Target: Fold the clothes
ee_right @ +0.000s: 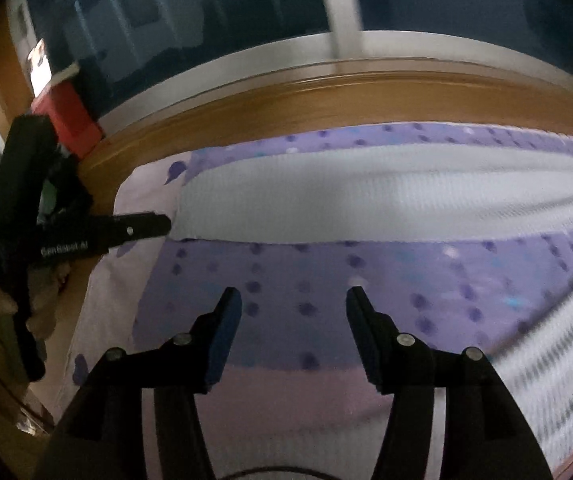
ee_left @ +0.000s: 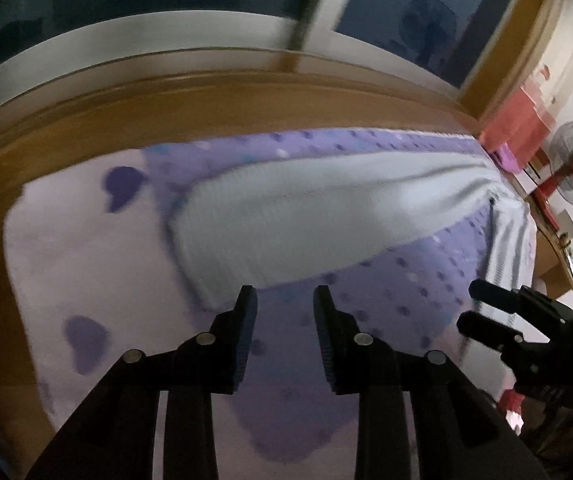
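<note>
Pale ribbed garment is laid lengthwise along the window side; left gripper and right gripper are held released, nothing gripped.

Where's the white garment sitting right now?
The white garment lies flat across the purple dotted cloth on the bed, ahead of both open grippers, its far edge toward the wooden window ledge.
</note>
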`<state>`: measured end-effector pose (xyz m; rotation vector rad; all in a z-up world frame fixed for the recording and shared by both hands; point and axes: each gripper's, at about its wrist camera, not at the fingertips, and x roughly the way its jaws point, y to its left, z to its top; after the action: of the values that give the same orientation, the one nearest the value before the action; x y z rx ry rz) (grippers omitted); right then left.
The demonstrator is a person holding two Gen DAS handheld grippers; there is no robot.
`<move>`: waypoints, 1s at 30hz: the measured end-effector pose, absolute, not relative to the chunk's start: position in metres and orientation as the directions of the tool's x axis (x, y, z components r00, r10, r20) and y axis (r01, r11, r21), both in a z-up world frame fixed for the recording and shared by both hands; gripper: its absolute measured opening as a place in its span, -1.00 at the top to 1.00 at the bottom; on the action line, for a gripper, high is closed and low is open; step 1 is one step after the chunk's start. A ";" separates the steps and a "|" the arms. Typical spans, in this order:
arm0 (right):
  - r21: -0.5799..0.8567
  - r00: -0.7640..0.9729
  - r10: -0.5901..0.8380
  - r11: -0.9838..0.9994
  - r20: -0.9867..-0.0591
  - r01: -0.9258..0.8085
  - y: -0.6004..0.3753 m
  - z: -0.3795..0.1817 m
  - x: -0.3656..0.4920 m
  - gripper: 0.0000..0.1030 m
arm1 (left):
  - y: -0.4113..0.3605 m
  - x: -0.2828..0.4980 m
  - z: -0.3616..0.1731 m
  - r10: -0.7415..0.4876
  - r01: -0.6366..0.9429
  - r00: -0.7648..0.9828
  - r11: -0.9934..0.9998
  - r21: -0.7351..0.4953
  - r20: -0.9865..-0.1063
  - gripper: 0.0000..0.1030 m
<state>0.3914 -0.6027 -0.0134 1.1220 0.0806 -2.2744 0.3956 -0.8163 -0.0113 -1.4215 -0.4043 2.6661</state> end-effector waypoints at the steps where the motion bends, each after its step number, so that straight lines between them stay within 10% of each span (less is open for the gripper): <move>1: 0.204 -0.473 -0.479 -0.829 -0.739 0.520 -0.590 -0.012 0.392 -0.07 | -0.807 0.397 -0.012 0.206 0.037 -0.559 -0.961 -0.273 -0.803 0.43; 20: 0.217 -0.575 -0.406 -0.903 -0.710 0.370 -0.332 0.004 0.397 -0.07 | -0.557 0.381 0.007 0.217 0.010 -0.537 -0.965 -0.263 -0.815 0.42; 30: 0.235 -0.570 -0.437 -0.888 -0.696 0.394 -0.316 0.003 0.398 -0.08 | -0.556 0.370 0.009 0.156 0.083 -0.515 -0.970 -0.230 -0.843 0.42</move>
<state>0.3982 -0.3157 0.0028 1.0981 -0.0736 -2.4301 0.3698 -0.5562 0.0088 -1.5261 -0.3763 2.6716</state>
